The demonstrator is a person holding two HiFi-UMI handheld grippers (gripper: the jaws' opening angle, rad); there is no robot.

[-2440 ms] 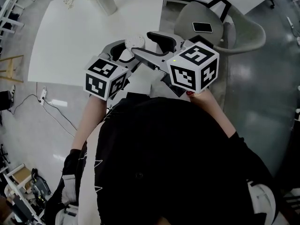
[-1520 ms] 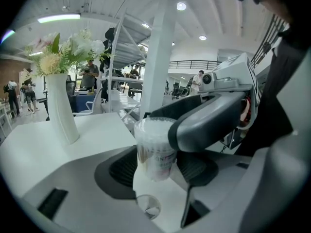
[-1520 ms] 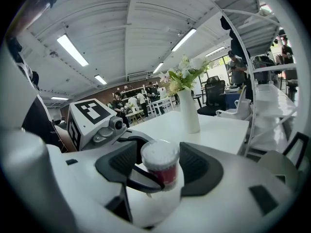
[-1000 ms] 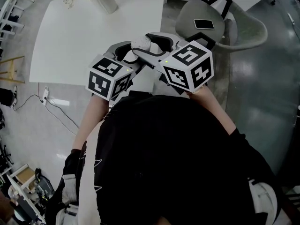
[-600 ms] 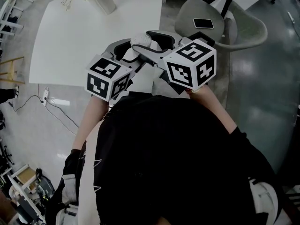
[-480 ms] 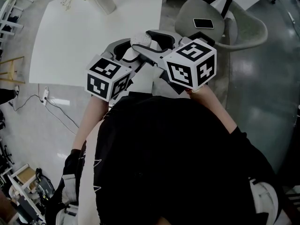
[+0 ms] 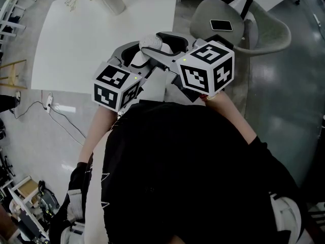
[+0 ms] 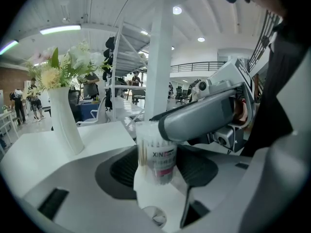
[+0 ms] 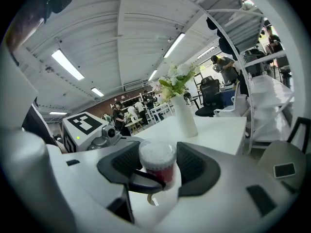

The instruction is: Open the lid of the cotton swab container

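The cotton swab container [image 8: 156, 158] is held upright in the air in front of the person, near the white counter [image 7: 86, 39], with a gripper on it from each side. The left gripper [image 8: 156, 168] is clamped on its clear body, a pad pressing on either side. The right gripper [image 9: 158, 166] reaches across and is closed on the top end, where the white lid [image 9: 156, 153] sits on. A vase of flowers [image 8: 63, 125] stands on the counter beyond.

Left and ahead, the white surface [image 7: 86, 44] lies open up to the vase [image 7: 116, 3] at its far edge, a chair [image 7: 269, 34] with a phone [image 7: 221, 26] crowds the right, and the left claw [image 8: 155, 152] and right claw [image 9: 158, 166] cross at the container [image 7: 151, 41], blocking each other.
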